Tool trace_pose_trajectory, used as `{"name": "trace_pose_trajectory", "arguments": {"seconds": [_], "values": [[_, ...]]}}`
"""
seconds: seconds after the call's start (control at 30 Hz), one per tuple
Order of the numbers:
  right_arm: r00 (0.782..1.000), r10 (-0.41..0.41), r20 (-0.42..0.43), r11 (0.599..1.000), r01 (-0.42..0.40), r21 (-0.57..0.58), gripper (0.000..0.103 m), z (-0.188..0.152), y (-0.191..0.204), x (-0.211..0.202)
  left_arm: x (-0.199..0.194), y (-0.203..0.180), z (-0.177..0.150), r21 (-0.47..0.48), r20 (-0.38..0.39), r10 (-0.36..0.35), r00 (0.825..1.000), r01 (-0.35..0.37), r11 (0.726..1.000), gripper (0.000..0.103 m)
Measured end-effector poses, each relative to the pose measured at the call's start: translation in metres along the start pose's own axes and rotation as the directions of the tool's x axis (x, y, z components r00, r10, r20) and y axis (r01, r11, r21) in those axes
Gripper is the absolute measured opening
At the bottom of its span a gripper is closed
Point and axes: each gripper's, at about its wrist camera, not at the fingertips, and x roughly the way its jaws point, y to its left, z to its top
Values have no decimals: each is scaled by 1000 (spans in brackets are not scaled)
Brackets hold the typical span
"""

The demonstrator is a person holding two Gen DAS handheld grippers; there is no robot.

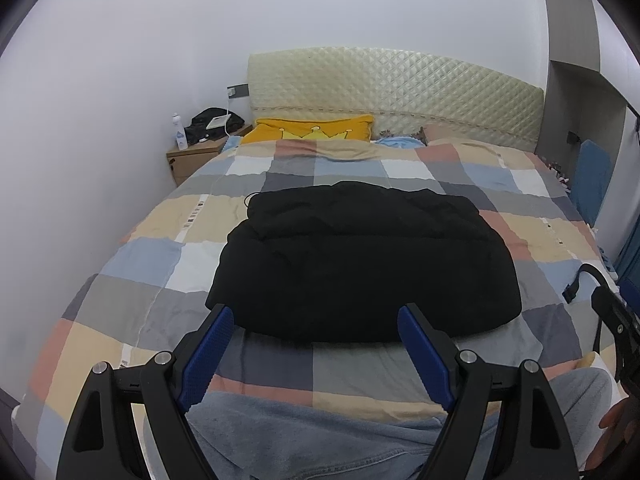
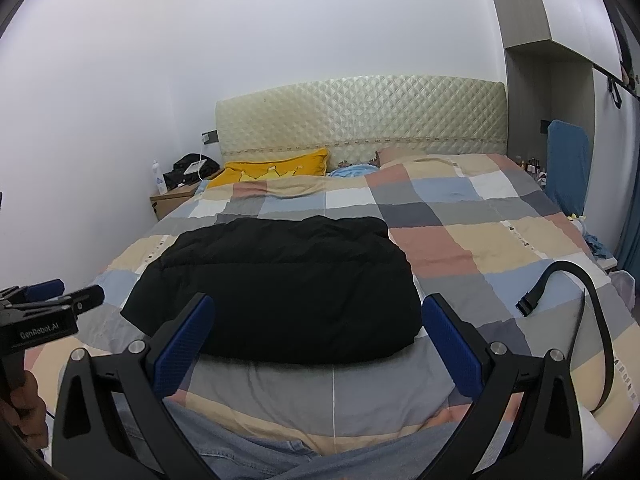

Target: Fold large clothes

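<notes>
A black padded garment [image 1: 360, 260] [image 2: 276, 284] lies folded into a compact block on the checked bedspread [image 1: 132, 276] [image 2: 492, 240], its near edge facing me. My left gripper [image 1: 316, 320] hovers just short of that near edge, jaws wide apart, nothing between the blue pads [image 1: 208, 352]. My right gripper [image 2: 316, 312] hangs likewise before the garment's near right part, open and holding nothing. The left gripper [image 2: 56, 294] also shows at the left edge of the right wrist view, held by a hand [image 2: 24, 400].
Jeans-clad knees [image 1: 328, 444] press against the bed's foot. A black strap with a buckle [image 2: 532, 300] lies on the bedspread to the right. A yellow pillow [image 1: 316, 130], quilted headboard [image 1: 392, 92], wooden nightstand [image 1: 192, 160] with bottle and bag, and a blue board [image 2: 568, 168] ring the bed.
</notes>
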Motion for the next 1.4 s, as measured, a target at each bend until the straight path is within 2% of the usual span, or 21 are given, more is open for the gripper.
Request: {"name": "trace_pose_trajectory", "arguments": {"seconds": [1.4], "values": [[1000,-19,-3,1000,19,13,103,-5,1,-4,1,-4,-2,9,-5,-13,1000,13,1000,84]]}}
